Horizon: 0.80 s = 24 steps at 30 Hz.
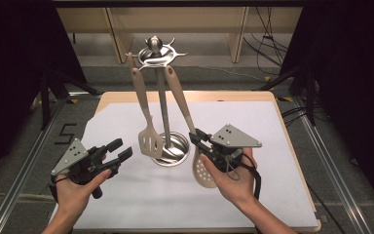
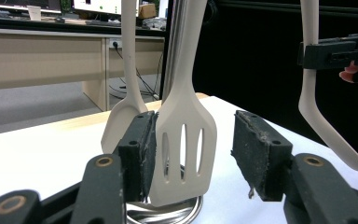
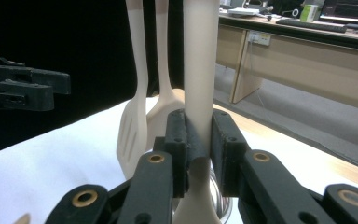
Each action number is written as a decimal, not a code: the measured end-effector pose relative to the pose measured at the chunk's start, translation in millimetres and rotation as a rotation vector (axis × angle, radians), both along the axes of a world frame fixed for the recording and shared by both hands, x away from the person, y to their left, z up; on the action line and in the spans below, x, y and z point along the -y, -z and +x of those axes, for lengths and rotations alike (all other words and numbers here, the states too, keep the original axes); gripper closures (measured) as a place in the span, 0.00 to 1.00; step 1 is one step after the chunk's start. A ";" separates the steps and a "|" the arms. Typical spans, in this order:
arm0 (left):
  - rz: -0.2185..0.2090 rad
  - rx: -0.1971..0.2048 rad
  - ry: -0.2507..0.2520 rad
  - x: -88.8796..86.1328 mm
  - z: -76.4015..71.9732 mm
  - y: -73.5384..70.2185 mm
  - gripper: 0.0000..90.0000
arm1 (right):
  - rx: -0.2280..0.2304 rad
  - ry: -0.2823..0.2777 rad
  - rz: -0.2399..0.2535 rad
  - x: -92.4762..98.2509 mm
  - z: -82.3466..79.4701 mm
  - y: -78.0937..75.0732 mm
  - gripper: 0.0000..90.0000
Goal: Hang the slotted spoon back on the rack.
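A chrome utensil stand (image 1: 161, 105) rises from a round base (image 1: 179, 142) on the white table cover. A beige slotted spatula (image 1: 150, 140) hangs from its top ring. My right gripper (image 1: 197, 139) is shut on the handle of a beige perforated spoon (image 1: 202, 170), which slants down to the right from the ring. In the right gripper view the pads (image 3: 223, 140) clamp that spoon handle (image 3: 199, 88). My left gripper (image 1: 121, 148) stands open left of the spatula. In the left gripper view the slotted spatula (image 2: 184, 144) hangs just beyond the wide-apart jaws of the left gripper (image 2: 196, 126).
A third beige utensil (image 2: 121, 119) hangs behind the spatula. The white cover (image 1: 253, 122) lies on a wooden tabletop (image 1: 292, 156) with edges close on the right and at the far side. Black stands (image 1: 46, 92) and cables (image 1: 268, 39) lie beyond the table.
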<state>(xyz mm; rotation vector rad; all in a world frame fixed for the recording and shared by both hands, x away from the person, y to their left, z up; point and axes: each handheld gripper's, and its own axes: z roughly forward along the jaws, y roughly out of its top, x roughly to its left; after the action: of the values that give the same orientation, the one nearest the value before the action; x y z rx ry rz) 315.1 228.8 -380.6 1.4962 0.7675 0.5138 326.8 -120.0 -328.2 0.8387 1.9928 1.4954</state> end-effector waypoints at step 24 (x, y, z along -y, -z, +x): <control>0.004 -0.001 -0.004 -1.4 -0.1 0.7 0.54 | -0.010 0.002 -0.014 -2.7 4.7 2.2 0.87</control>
<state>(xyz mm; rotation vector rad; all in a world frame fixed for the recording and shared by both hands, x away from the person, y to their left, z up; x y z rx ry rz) 315.0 230.2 -381.3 1.4991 0.7707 0.5174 331.5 -117.3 -330.4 0.8436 2.0070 1.4779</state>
